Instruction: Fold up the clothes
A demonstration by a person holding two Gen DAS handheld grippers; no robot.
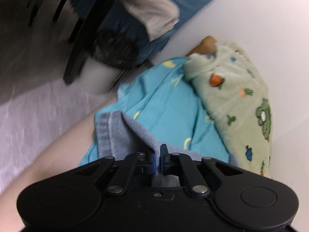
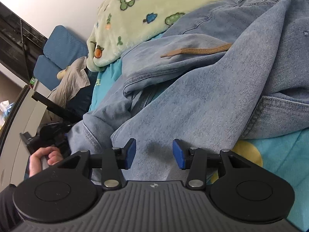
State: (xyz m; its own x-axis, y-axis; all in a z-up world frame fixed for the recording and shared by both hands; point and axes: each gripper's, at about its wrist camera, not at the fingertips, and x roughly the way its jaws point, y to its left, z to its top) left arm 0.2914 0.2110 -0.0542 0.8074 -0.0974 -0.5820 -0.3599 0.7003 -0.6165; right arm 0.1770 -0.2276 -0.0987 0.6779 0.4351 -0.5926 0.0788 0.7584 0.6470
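A pair of light blue denim trousers (image 2: 193, 89) lies crumpled on a turquoise bed sheet (image 2: 270, 154), with a tan drawstring (image 2: 195, 51) across the upper fold. My right gripper (image 2: 154, 152) is open and empty, its blue pads just above the denim. My left gripper (image 1: 158, 159) is shut on a hem of the denim (image 1: 115, 131) and holds it up off the sheet (image 1: 164, 100). The left gripper also shows at the left of the right wrist view (image 2: 56, 135), in a hand, at the trousers' edge.
A pale green fleece blanket (image 1: 241, 100) with cartoon prints lies bunched on the bed, also in the right wrist view (image 2: 135, 19). A blue chair (image 2: 58, 58) with a grey garment (image 2: 71, 83) stands beside the bed. A black frame (image 1: 87, 38) and white wall are behind.
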